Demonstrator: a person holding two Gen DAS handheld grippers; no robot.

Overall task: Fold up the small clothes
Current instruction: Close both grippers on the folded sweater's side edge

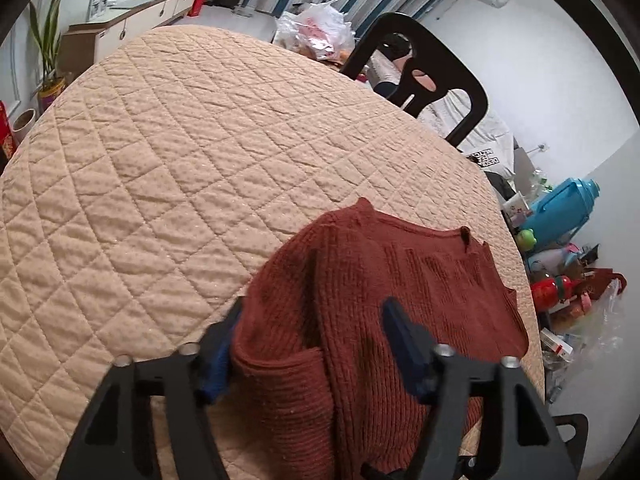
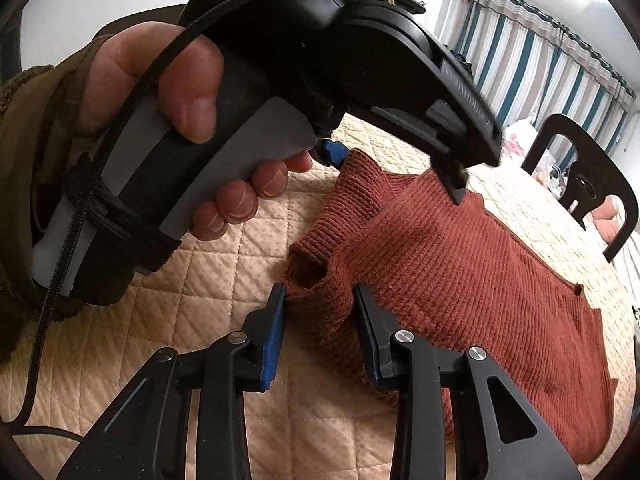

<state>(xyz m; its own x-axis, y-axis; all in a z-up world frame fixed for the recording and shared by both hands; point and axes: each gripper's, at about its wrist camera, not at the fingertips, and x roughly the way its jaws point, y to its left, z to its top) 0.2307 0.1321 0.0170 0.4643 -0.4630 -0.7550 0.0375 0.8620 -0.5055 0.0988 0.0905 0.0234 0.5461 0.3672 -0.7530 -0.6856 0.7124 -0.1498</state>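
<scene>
A rust-red knitted sweater (image 1: 420,264) lies on the beige quilted table cover (image 1: 180,160) near its right edge. My left gripper (image 1: 316,332) straddles a folded sleeve part of it, and both blue pads touch the knit, which humps up between them. In the right wrist view the sweater (image 2: 460,264) runs off to the right. My right gripper (image 2: 322,300) is shut on a bunched cuff fold at its near left corner. Just beyond it, a hand (image 2: 180,80) holds the left gripper (image 2: 394,172), whose fingertips dig into raised fabric.
A black chair (image 1: 424,76) stands at the table's far right side. Beyond the right edge lie a blue flask (image 1: 568,204), bottles and bags on the floor. A plastic bag (image 1: 316,28) sits past the far edge. A black cable (image 2: 132,120) hangs from the left gripper.
</scene>
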